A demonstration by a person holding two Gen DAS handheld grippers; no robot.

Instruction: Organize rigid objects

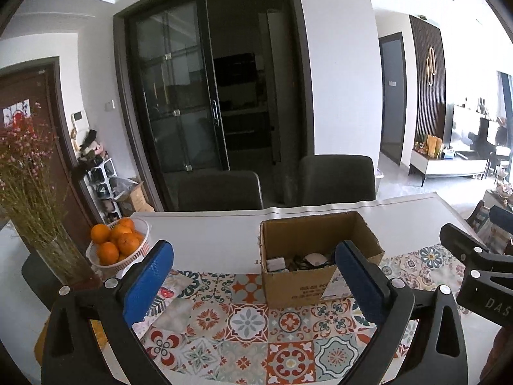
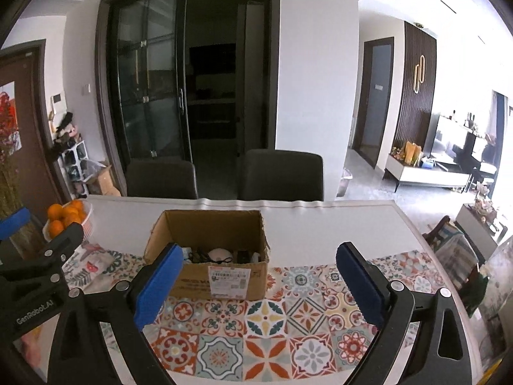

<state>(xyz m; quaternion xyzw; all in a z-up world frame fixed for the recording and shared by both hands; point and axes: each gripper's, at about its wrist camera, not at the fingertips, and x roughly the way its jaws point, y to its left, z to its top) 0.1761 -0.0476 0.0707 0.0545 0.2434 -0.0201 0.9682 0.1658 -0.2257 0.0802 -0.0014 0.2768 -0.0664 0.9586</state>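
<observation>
An open cardboard box (image 1: 298,284) stands on the patterned tile mat (image 1: 250,327) on the white table; it also shows in the right wrist view (image 2: 221,280). Inside lie several small items: a white round thing (image 2: 218,254), dark cables (image 1: 298,261) and a white block (image 1: 276,264). My left gripper (image 1: 255,284) is open and empty, held above the mat in front of the box. My right gripper (image 2: 258,284) is open and empty, just right of the box front. Each gripper shows at the edge of the other's view.
A white basket of oranges (image 1: 117,243) and a glass vase of dried flowers (image 1: 61,256) stand at the table's left. Two dark chairs (image 1: 221,189) (image 1: 336,179) stand behind the far edge. The table's right edge (image 2: 426,247) drops to the floor.
</observation>
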